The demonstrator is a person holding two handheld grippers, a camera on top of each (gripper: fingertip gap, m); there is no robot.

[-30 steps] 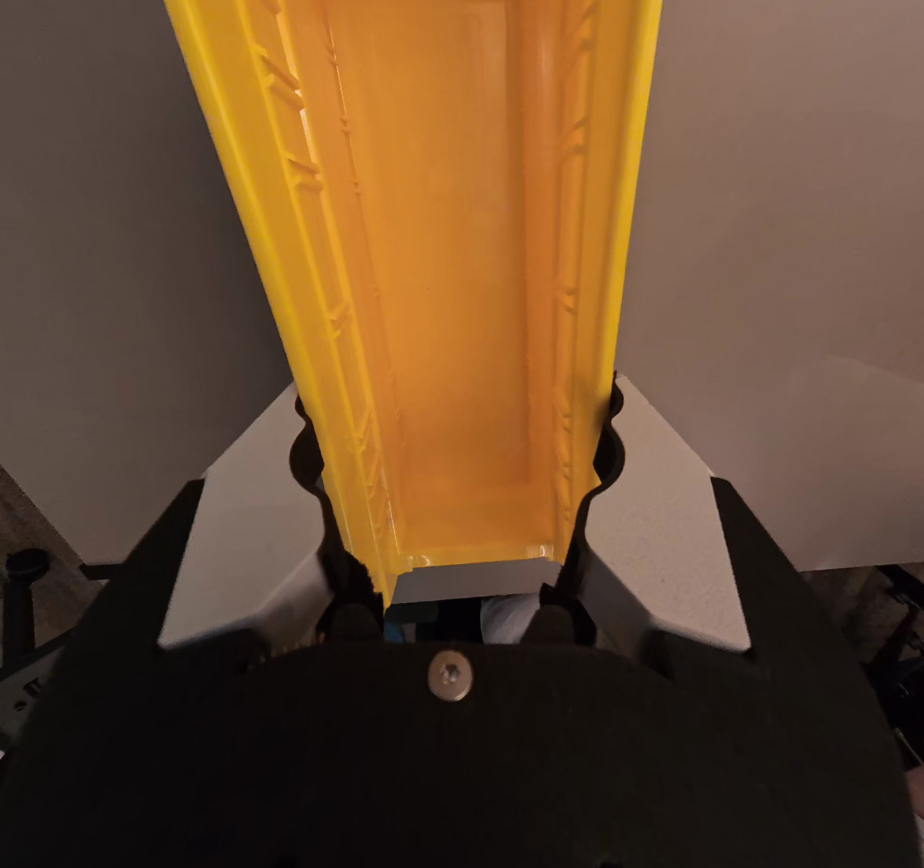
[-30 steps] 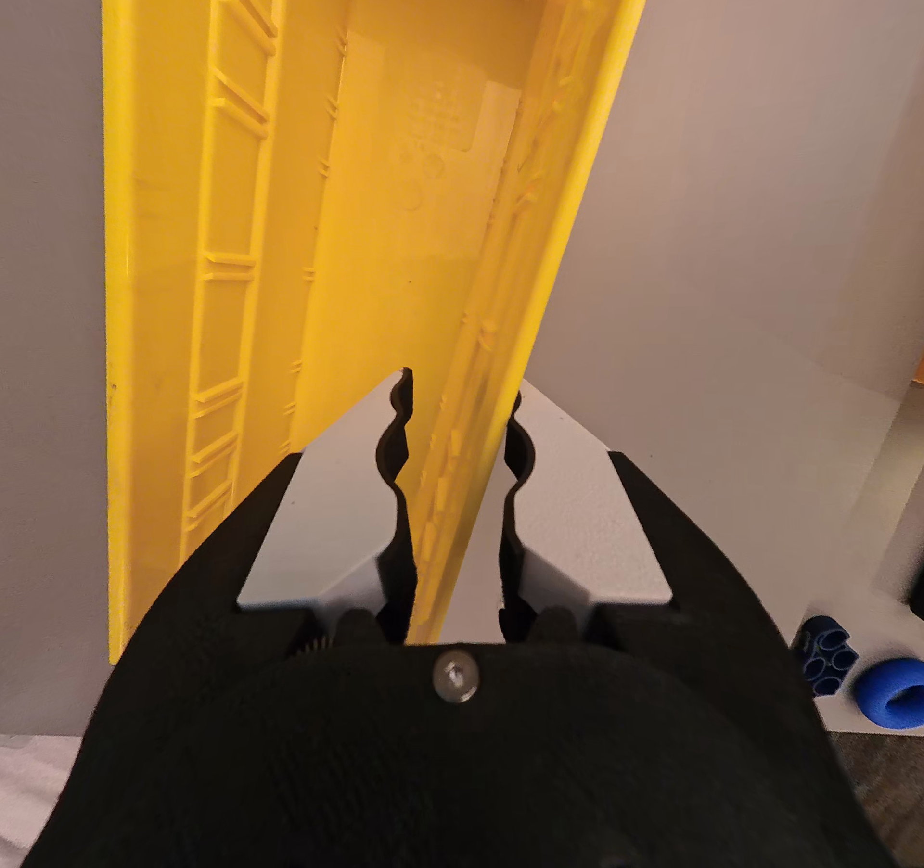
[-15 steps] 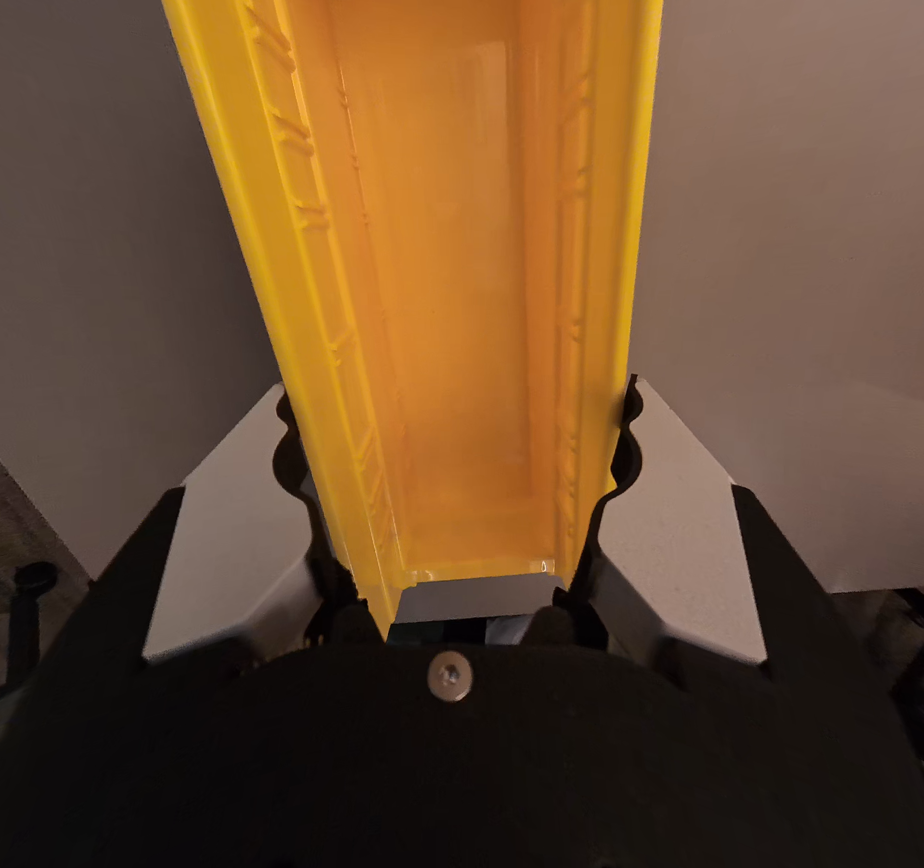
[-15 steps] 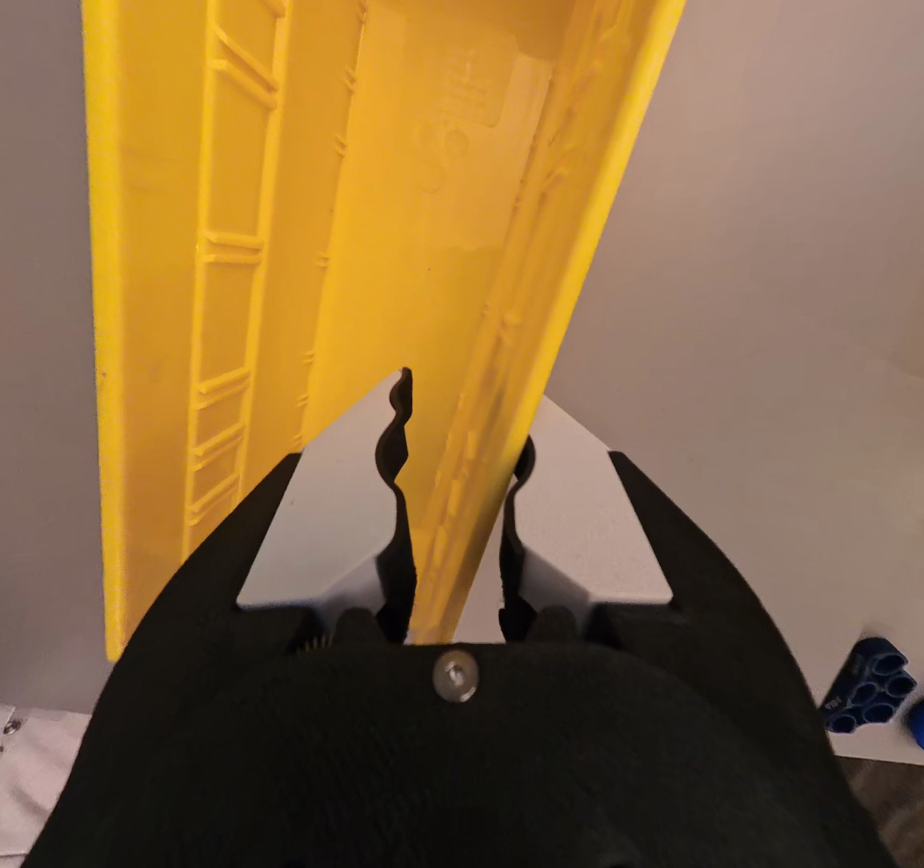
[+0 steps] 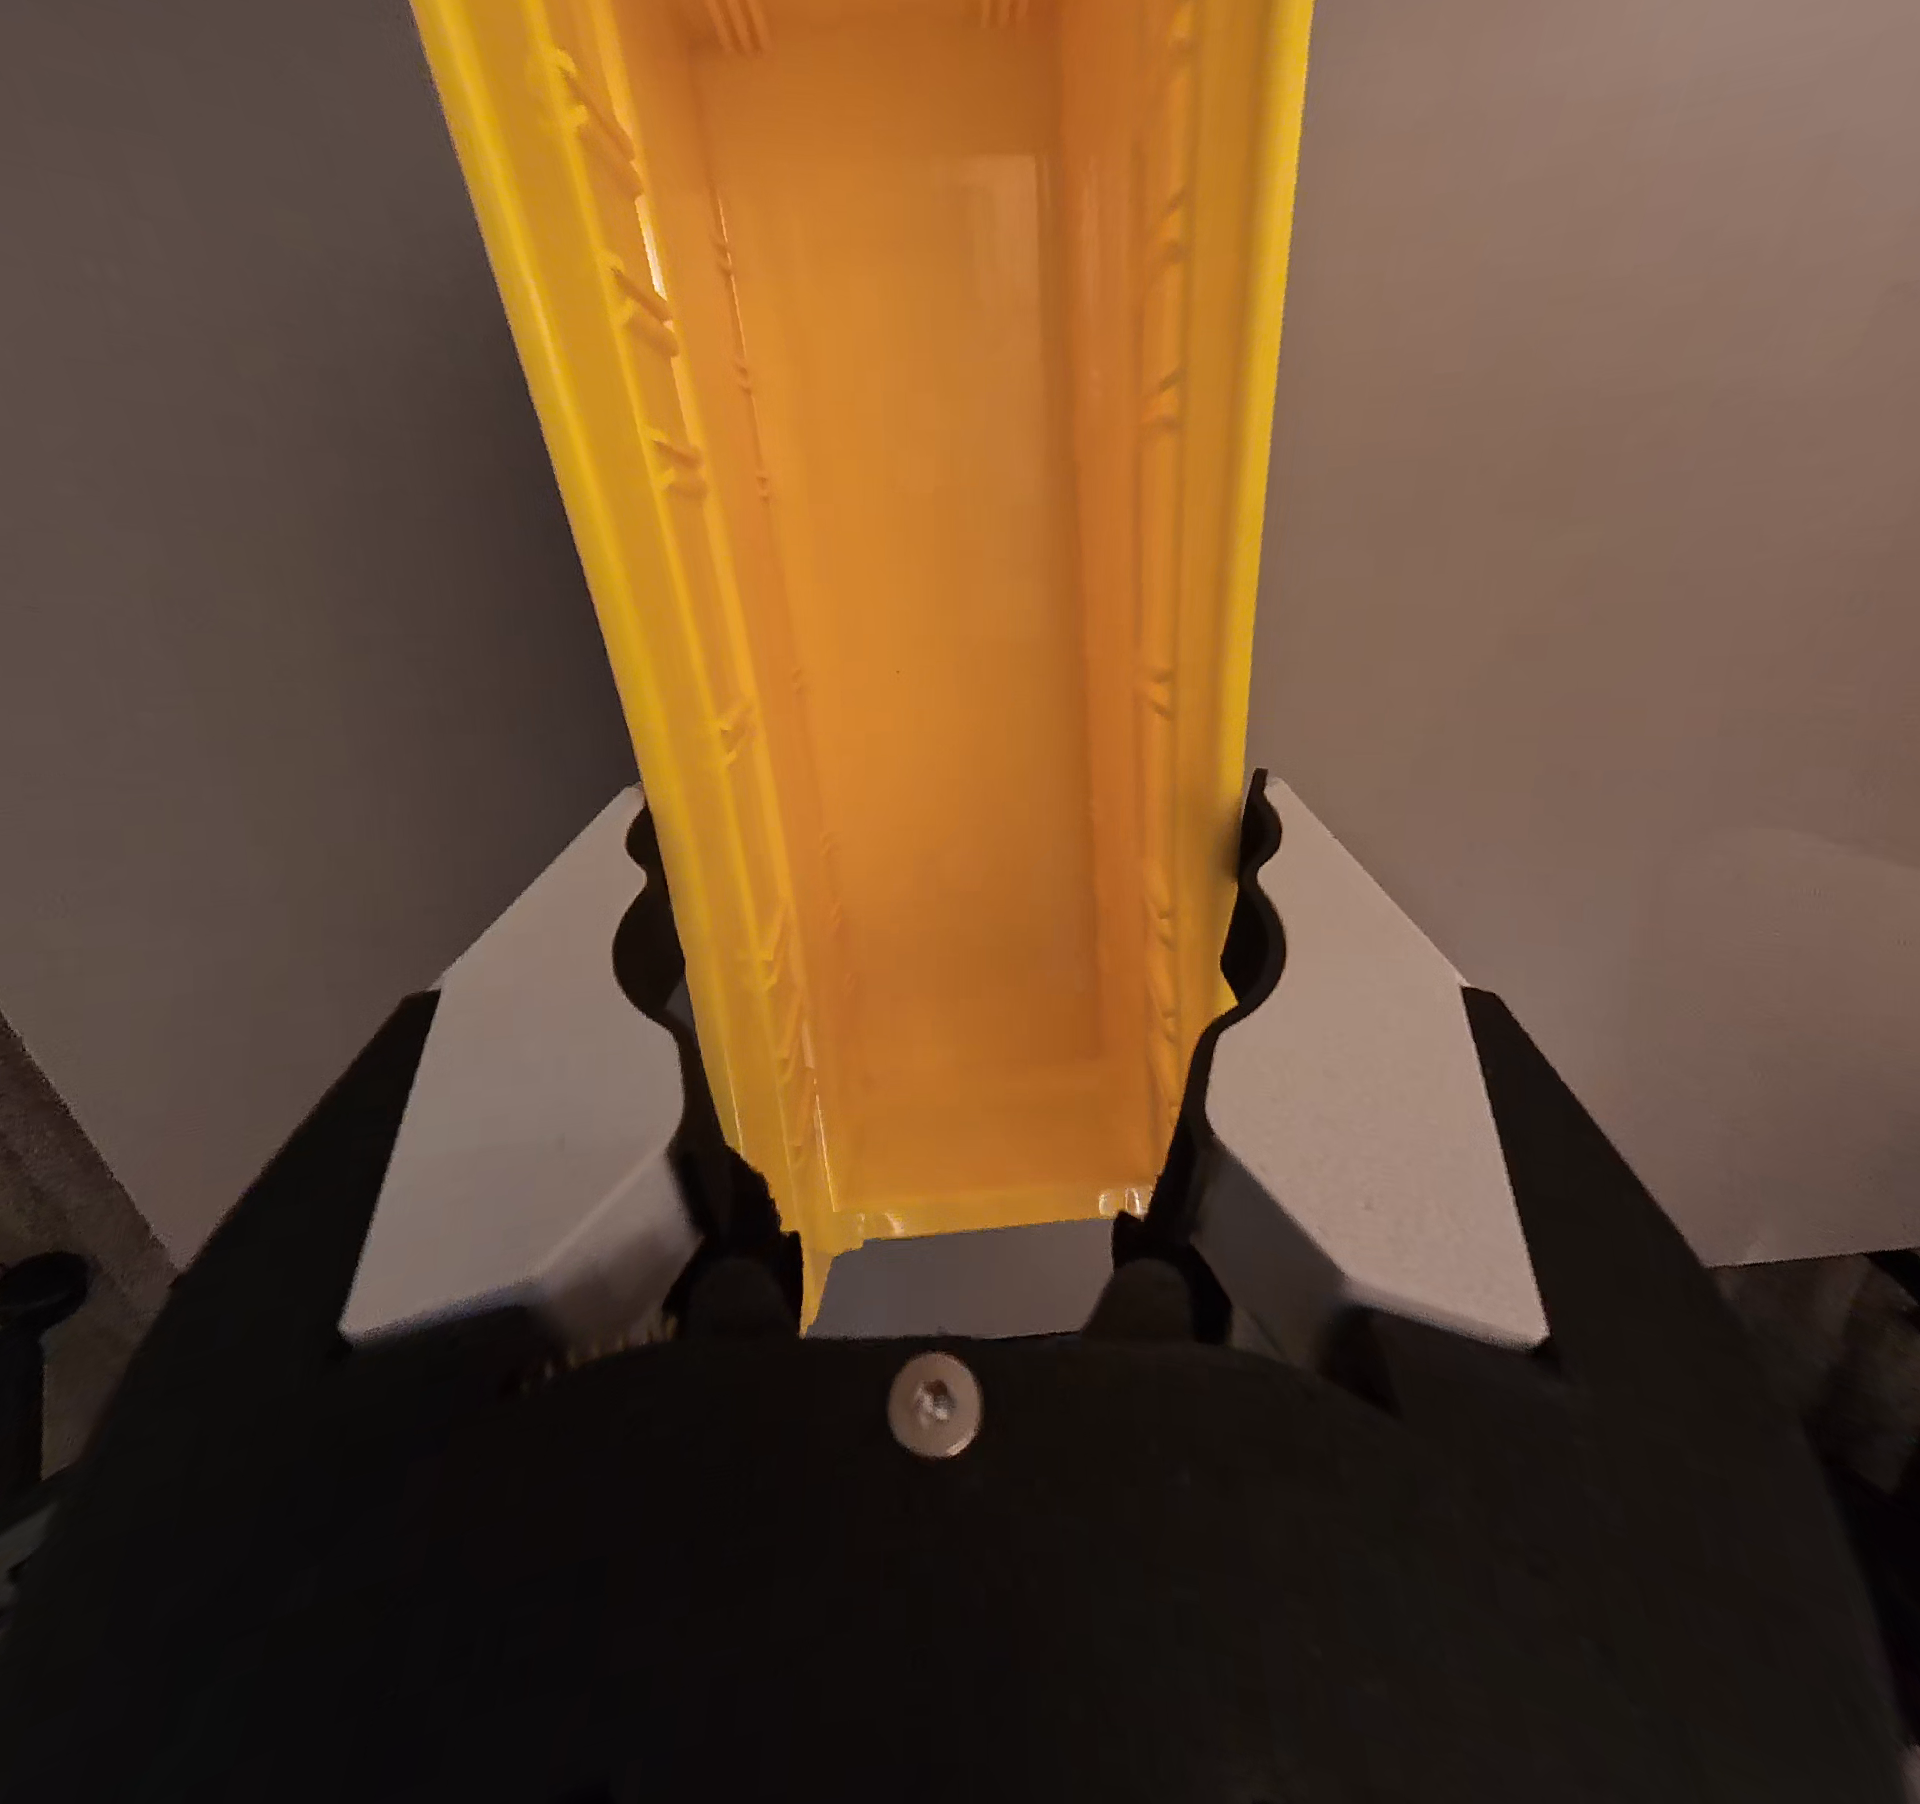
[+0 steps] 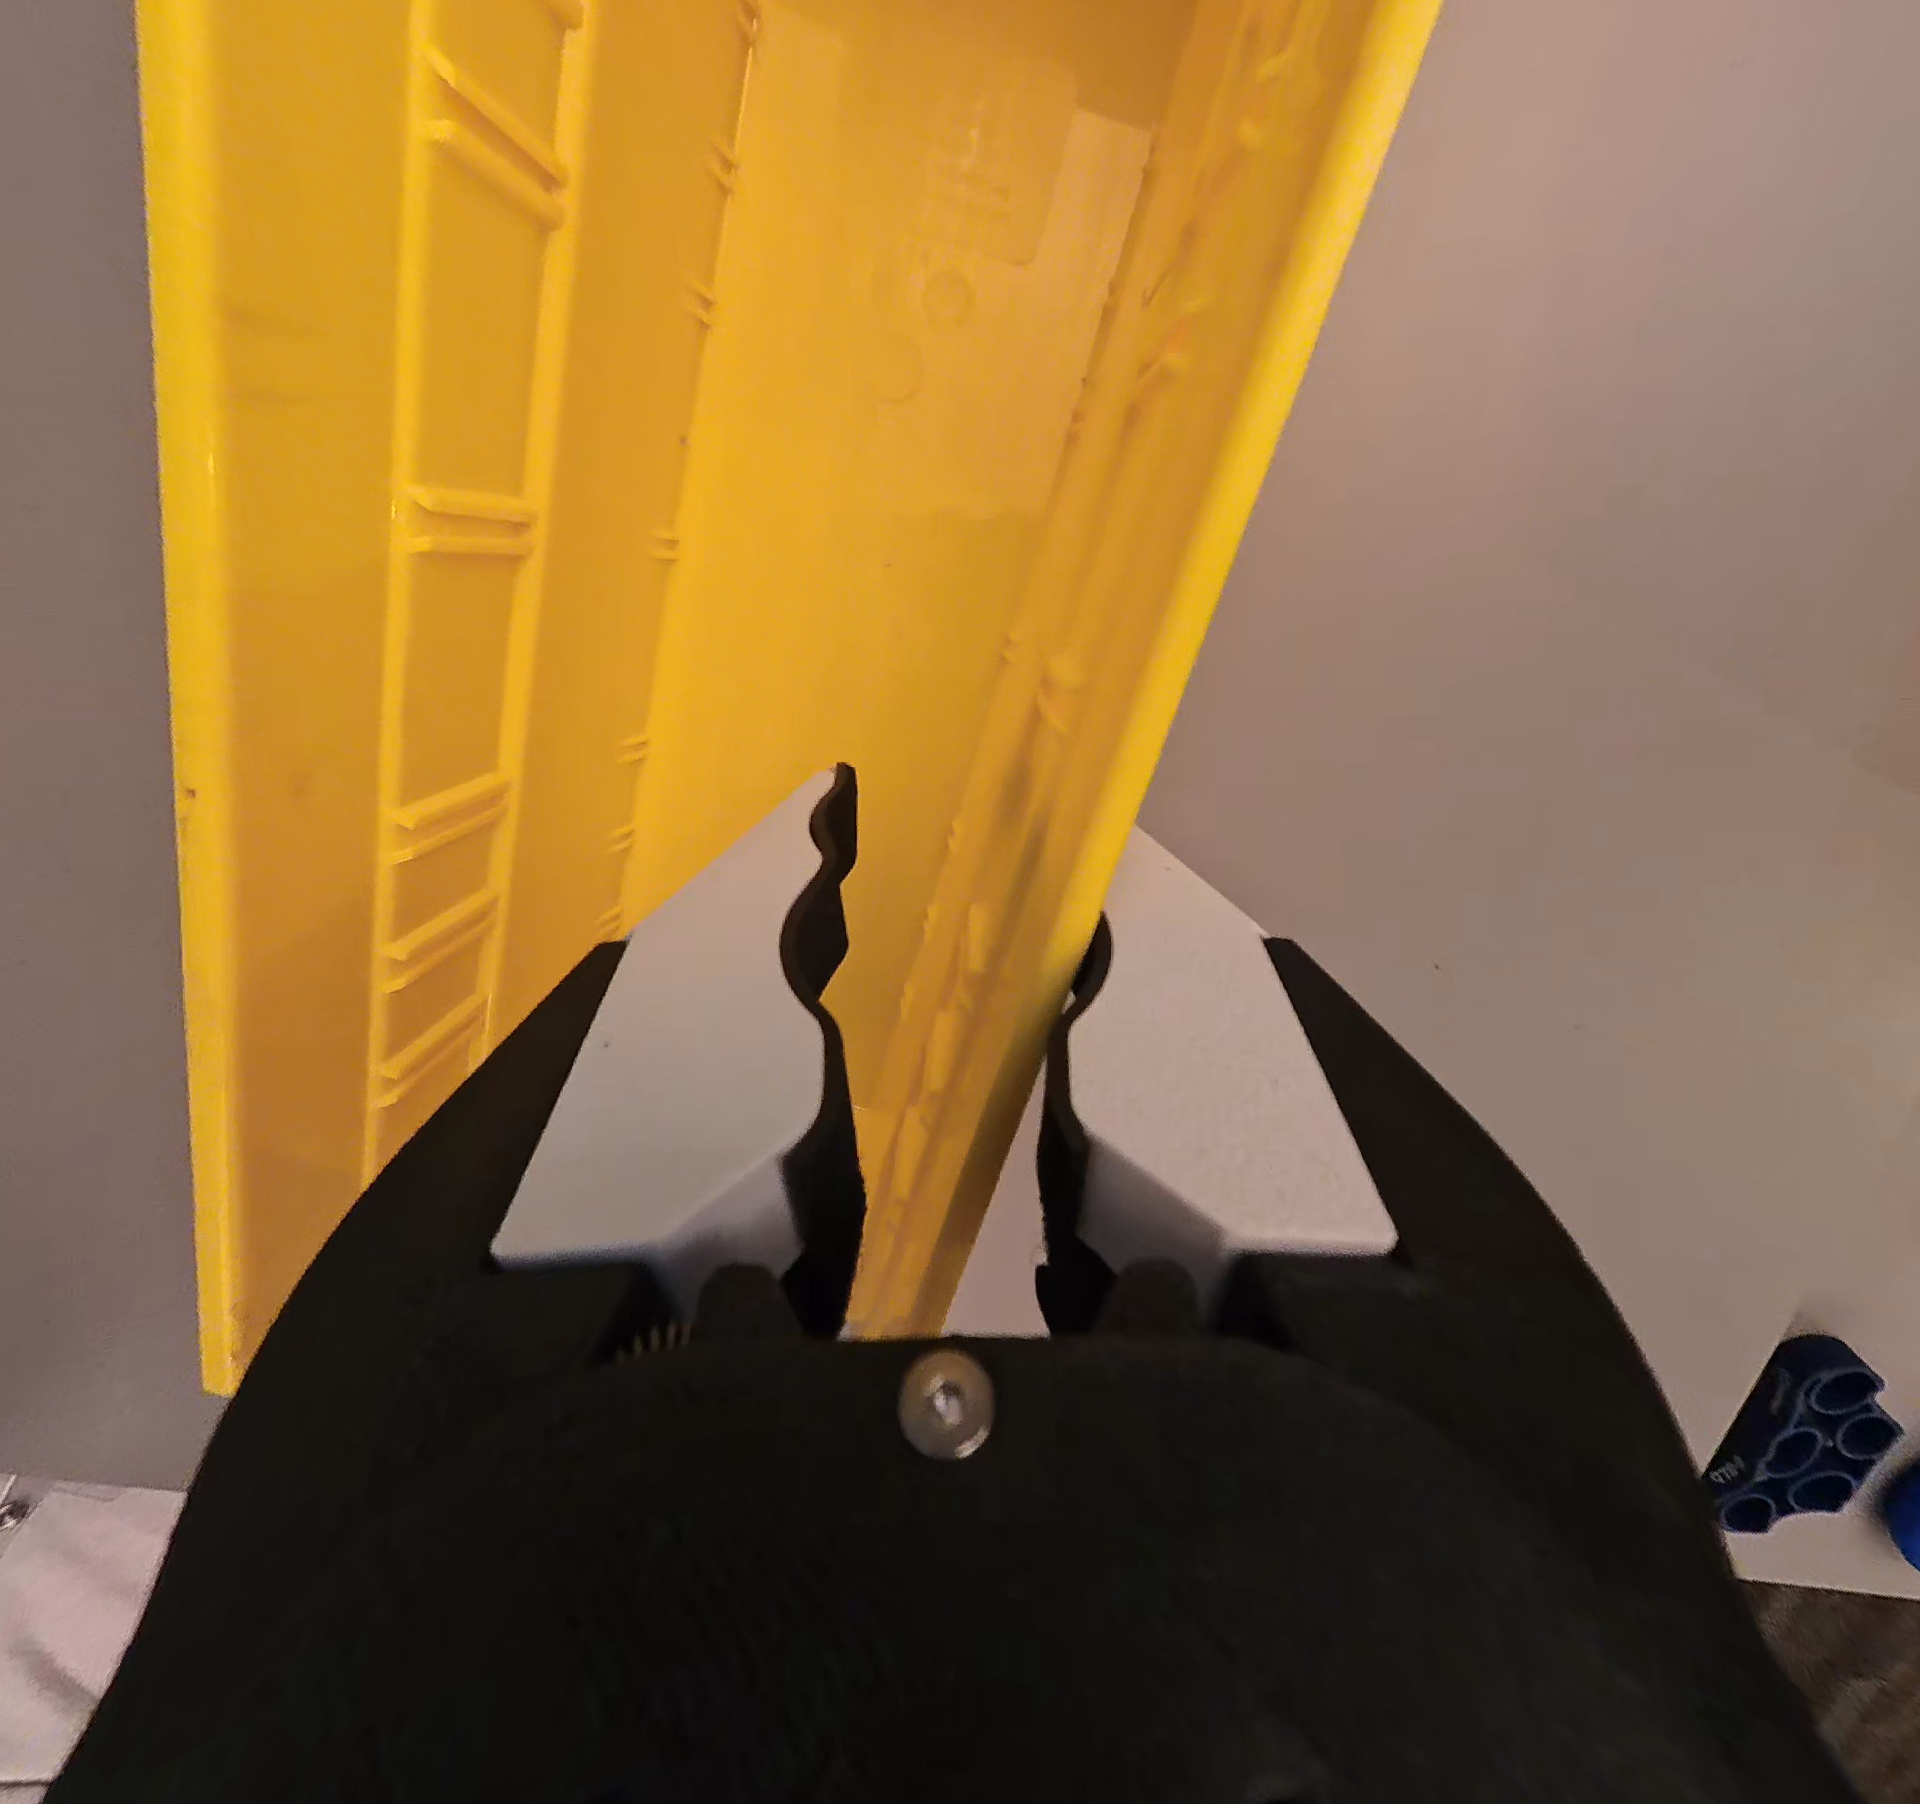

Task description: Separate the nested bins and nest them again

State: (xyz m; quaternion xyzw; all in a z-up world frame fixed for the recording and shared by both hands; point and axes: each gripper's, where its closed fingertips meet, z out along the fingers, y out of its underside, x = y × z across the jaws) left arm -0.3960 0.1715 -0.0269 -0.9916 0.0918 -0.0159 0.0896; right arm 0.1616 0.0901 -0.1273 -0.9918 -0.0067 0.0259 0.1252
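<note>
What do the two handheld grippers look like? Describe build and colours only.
The left gripper and the right gripper match: a broad matte black body with a silver screw at its centre, and two light grey wedge-shaped fingers lined with wavy black pads. No cables or sleeves show.

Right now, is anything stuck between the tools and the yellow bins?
No. The left tool already has a yellow bin between its pads, and the right tool has a bin wall between its pads. Nothing else shows between them.

The right tongs (image 6: 951,923) clamp the side wall of a yellow bin (image 6: 831,404) held above the white bench (image 6: 1558,611).
</note>
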